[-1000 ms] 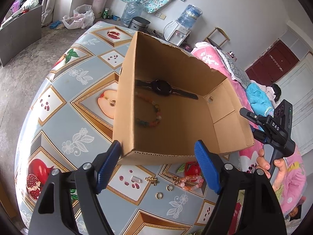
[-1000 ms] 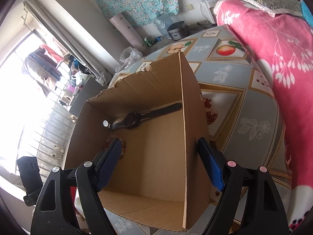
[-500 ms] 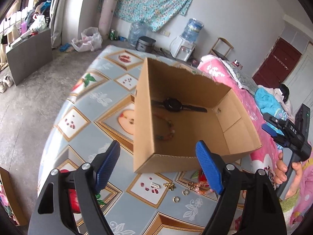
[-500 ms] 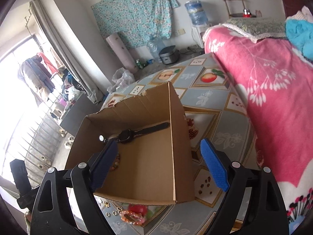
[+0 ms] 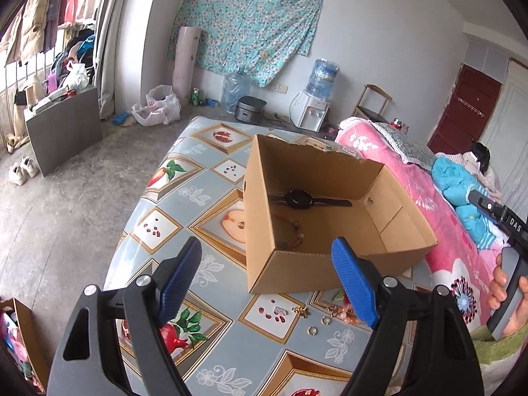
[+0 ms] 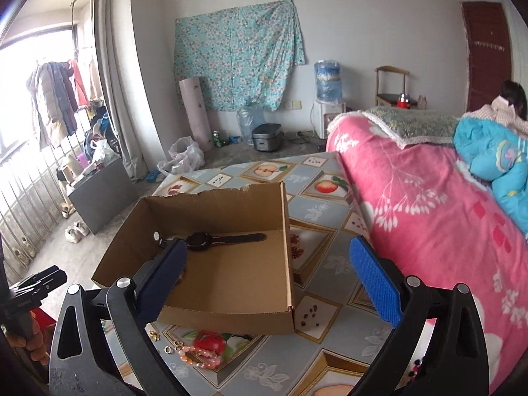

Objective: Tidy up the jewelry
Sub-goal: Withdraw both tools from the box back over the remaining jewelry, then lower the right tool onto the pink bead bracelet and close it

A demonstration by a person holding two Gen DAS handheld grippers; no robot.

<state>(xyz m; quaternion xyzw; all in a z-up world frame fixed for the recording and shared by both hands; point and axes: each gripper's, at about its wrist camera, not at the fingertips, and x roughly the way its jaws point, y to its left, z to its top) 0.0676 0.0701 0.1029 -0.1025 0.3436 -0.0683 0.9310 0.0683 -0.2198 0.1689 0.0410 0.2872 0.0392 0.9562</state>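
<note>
Fruit-patterned worktop (image 5: 198, 178) carries our cardboard box (image 5: 316, 274), watch (image 5: 298, 199) inside. Both jaws released, the right's just widening, empty. Next, probably, we collect the rings (image 5: 318, 325) and pink bracelet (image 6: 198, 356) outside.

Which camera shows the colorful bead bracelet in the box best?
The left wrist view. There the beaded bracelet lies in plain sight on the cardboard box floor, below the black watch. In the right wrist view, that gripper's own left finger hides nearly all of it.
</note>
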